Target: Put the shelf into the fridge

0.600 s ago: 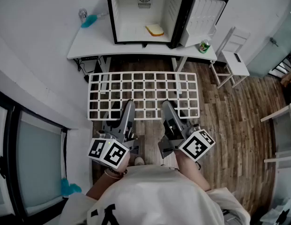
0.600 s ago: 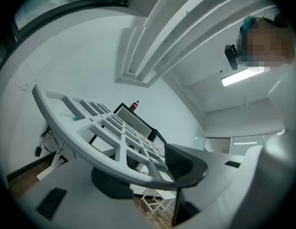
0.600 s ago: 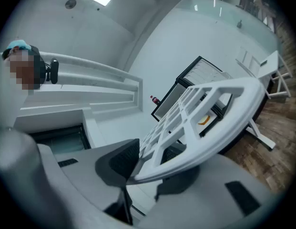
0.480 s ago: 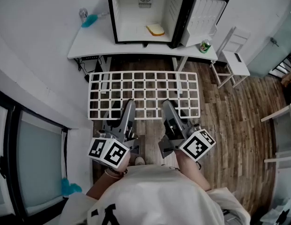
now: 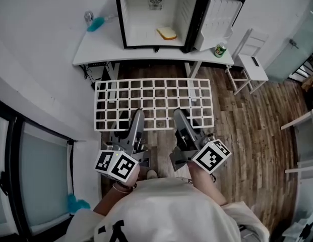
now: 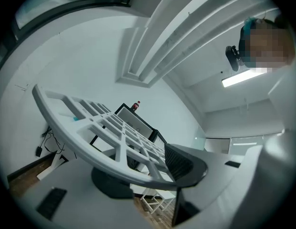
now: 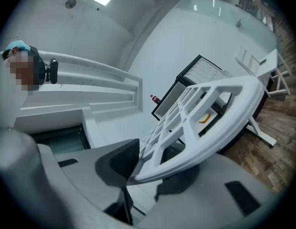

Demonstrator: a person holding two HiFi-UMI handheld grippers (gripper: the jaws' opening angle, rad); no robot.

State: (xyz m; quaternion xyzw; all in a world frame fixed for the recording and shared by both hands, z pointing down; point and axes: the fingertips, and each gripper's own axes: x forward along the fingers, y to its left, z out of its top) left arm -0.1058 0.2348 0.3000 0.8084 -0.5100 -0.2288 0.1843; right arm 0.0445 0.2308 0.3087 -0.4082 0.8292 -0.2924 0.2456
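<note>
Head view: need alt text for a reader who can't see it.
Seen from above, the left gripper and right gripper hold a white grid shelf by its near edge, over a wood floor. Ahead, a fridge stands open on a white table, a slice of bread inside.

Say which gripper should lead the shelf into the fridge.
Left, narrowly. The left gripper and right gripper both clamp the shelf, but the fridge has its door open on the right.

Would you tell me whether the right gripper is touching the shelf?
Touching. The right gripper view shows the right gripper clamped on the shelf, a pad against each face of its rim.
</note>
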